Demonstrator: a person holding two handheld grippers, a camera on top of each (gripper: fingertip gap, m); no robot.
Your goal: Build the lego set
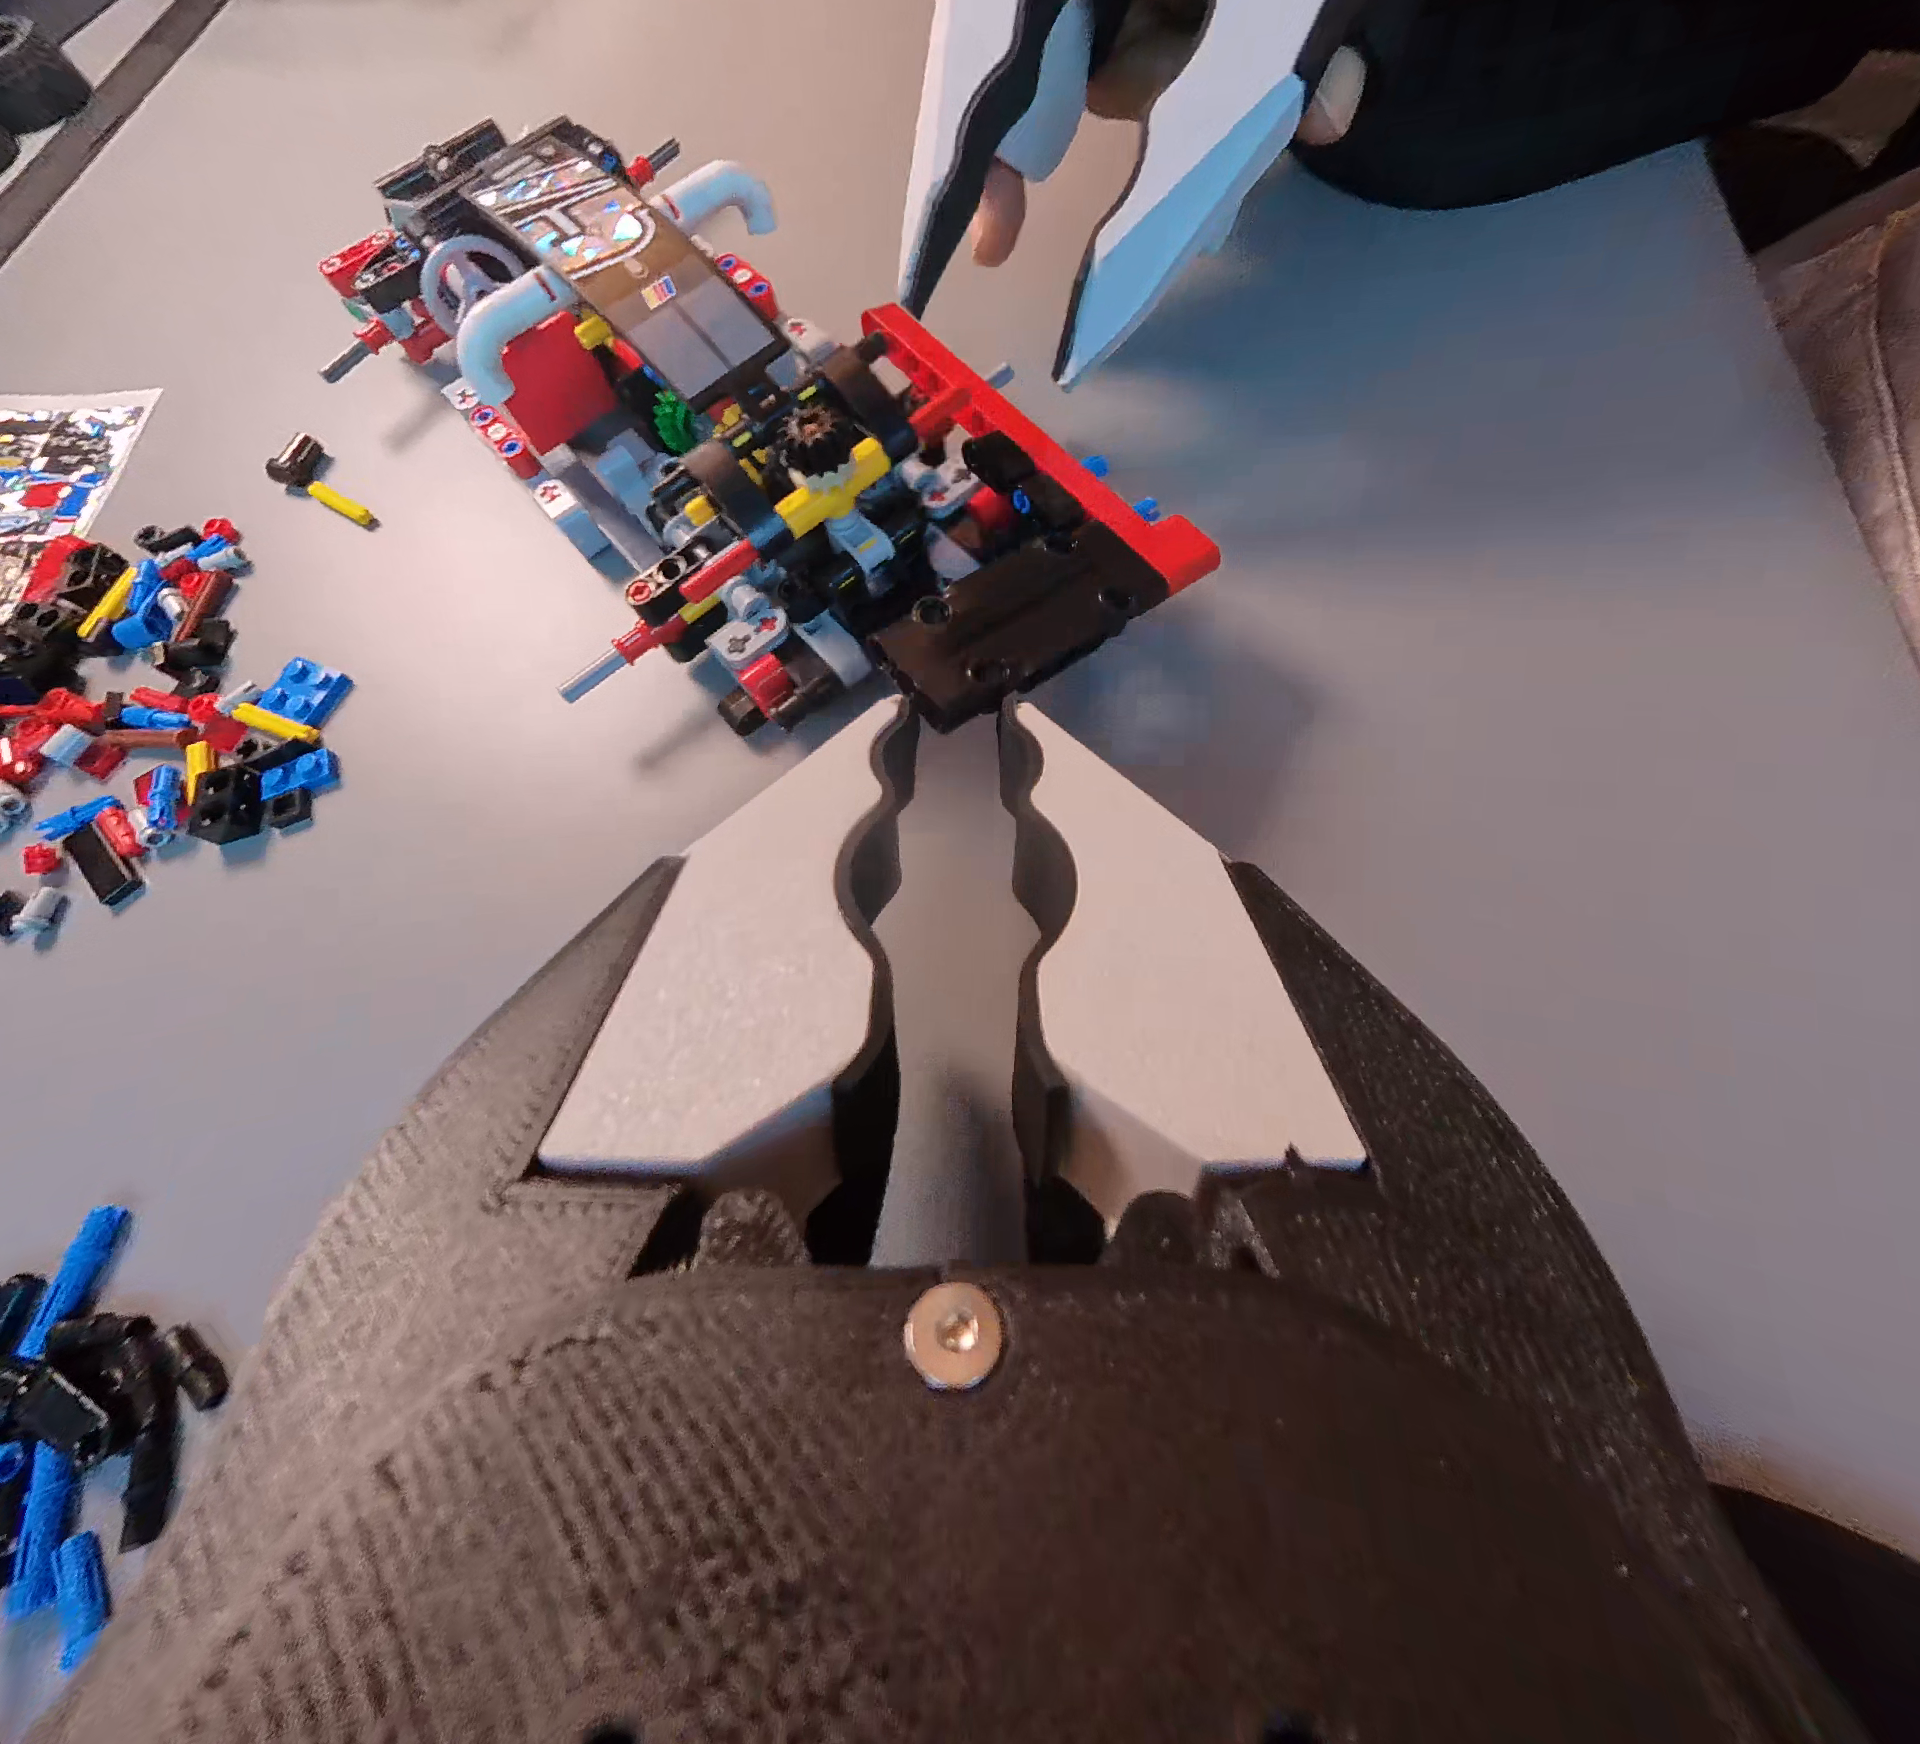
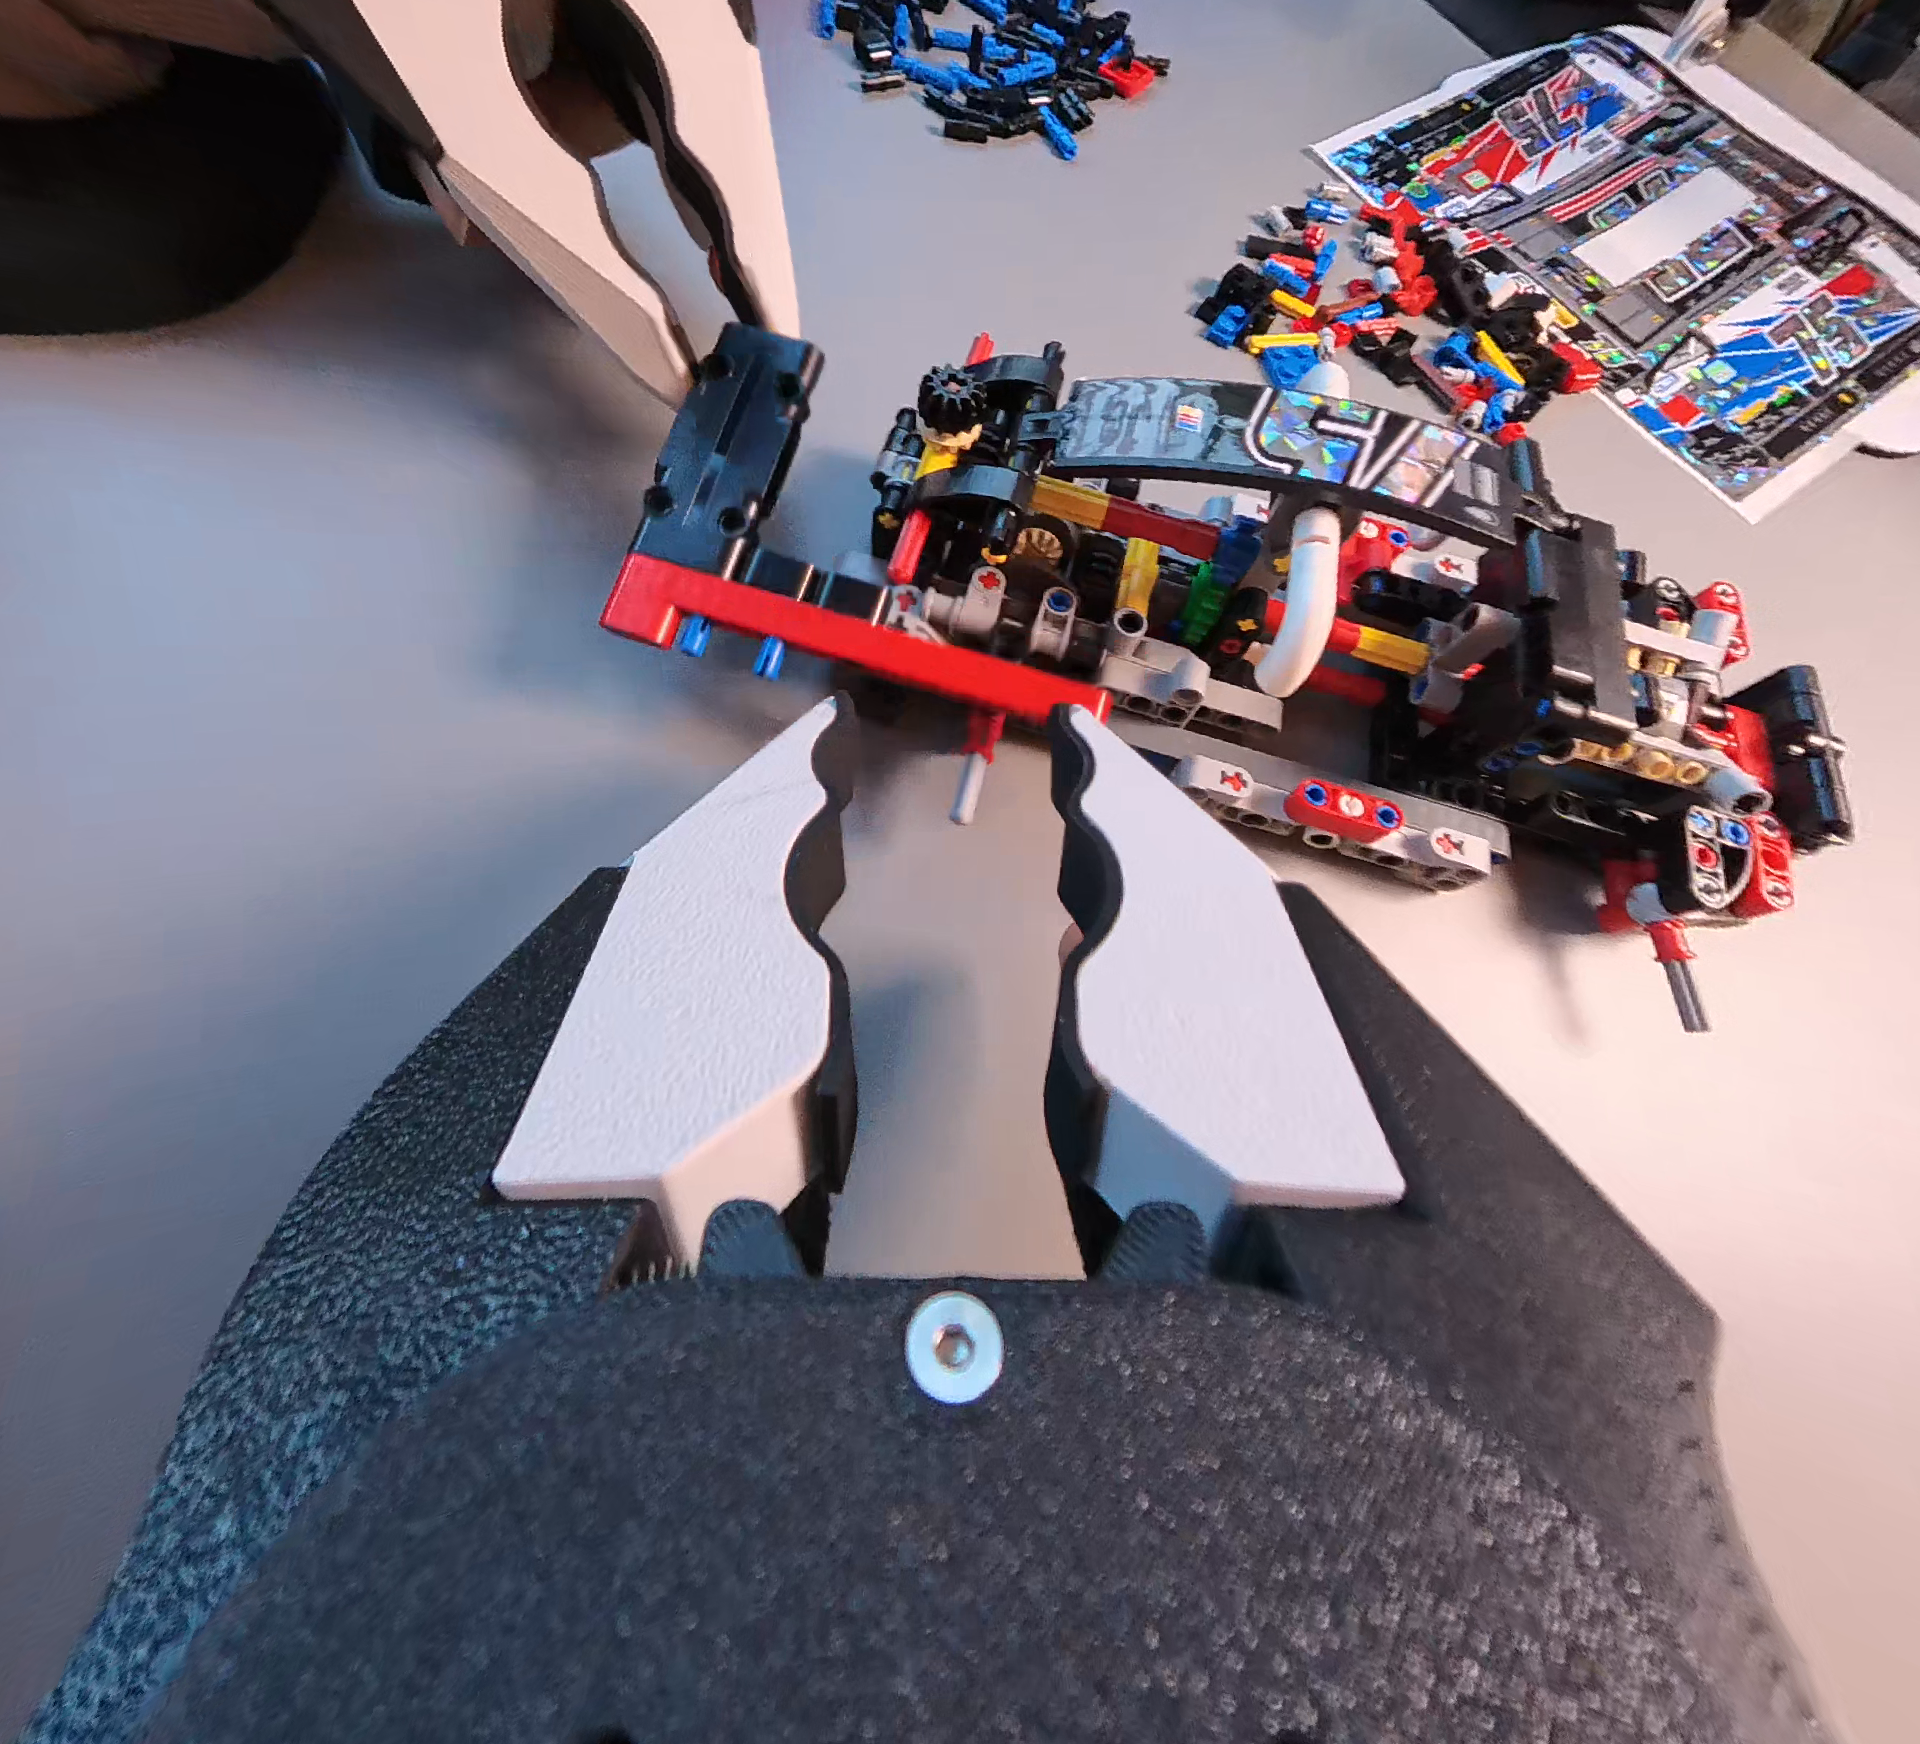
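Right wrist view, right tool [image 2: 945, 728] parted, empty, at lego car [image 2: 1195, 593], loose bricks [image 2: 1392, 292] beyond, left tool [image 1: 958, 720] narrowly parted.

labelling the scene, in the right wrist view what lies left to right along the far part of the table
pile of small blue and black lego pins → mixed pile of red, blue, yellow and black lego pieces → glossy printed sticker sheet
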